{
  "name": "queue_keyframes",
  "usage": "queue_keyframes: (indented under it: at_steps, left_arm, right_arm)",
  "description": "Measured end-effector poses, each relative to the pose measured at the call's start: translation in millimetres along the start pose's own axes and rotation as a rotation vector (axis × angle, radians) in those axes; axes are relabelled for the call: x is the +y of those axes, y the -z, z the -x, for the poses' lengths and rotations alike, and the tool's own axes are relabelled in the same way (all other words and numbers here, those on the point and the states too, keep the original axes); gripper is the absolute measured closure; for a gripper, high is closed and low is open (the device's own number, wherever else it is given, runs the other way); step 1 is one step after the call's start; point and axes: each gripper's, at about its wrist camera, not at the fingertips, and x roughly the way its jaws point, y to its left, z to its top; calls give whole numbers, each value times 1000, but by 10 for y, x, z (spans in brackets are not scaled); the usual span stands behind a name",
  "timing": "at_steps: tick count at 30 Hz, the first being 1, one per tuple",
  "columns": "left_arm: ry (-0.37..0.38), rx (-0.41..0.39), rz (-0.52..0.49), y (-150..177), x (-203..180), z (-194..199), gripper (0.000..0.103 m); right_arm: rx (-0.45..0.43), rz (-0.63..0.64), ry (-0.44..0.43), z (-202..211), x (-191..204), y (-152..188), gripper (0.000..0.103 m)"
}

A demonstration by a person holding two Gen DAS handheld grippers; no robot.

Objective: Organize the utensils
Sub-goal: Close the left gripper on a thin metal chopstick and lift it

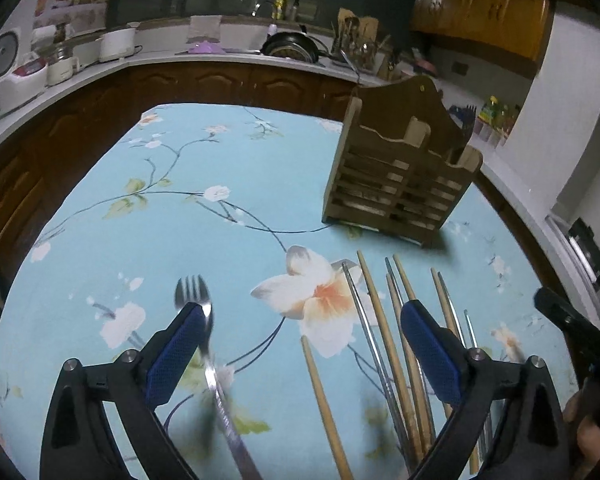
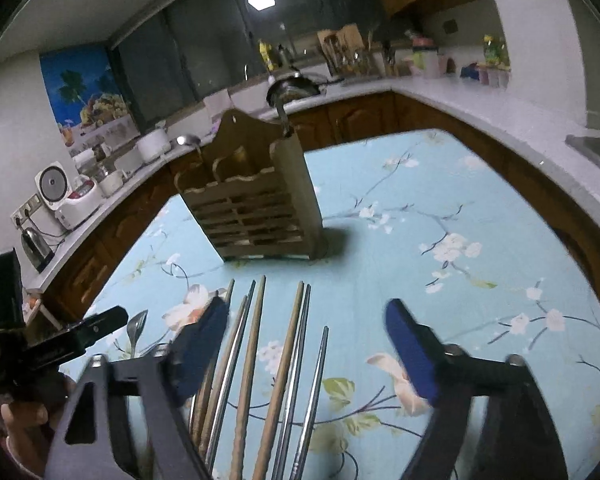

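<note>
The fork point(image 1: 204, 340) lies on the flowered tablecloth point(image 1: 220, 220), on the near side of the wooden utensil holder point(image 1: 400, 176) and well apart from it, tines pointing toward the holder. The left gripper point(image 1: 300, 320) is spread wide above the cloth and grasps nothing; its left pad sits just over the fork's neck, though the blur makes contact impossible to judge. The likely step is picking up this fork. To do it well, the gripper should shift sideways until the handle sits between both pads, then clench across the narrow neck or handle, not the tines, so the fork can be tipped upright and dropped handle-first into a holder compartment.

Beside the fork, also on the near side of the holder, lies a spread of wooden and metal chopsticks point(image 2: 260, 360), lying parallel and partly overlapping, their tips pointing at the holder. The right gripper point(image 2: 312, 336) hangs over them, released and empty. A spoon point(image 2: 136, 328) rests off to one side of the chopsticks.

The chopsticks lie close together, so a careless closing could catch several. The two grippers work near each other and could collide. The holder already carries a ladle point(image 2: 280, 100), which narrows that compartment.
</note>
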Motion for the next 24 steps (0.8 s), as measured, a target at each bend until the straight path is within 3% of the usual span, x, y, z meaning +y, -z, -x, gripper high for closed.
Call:
queue_keyframes:
  at_steps: [2,9,16,21,24]
  left_arm:
    - [-3,26,-11,-50,-41,-118,12]
    - [2,107,-31,-236,-152,-573,33]
    - [24,200,-42,-340,-203,-1029,53]
    - [24,221,-82,-360,-265,-1221,64]
    - [4,210,-124,-353,-328,-1258,64]
  right_arm:
    - [40,4,-3,-140,4,-24,47]
    - [152,45,6,-616,49,-90,78]
    - [232,84,38,-955,78,-109,86]
    - [262,96,56,-1071,39,-70,90]
    - [268,125,69,-1081,81,-71,90]
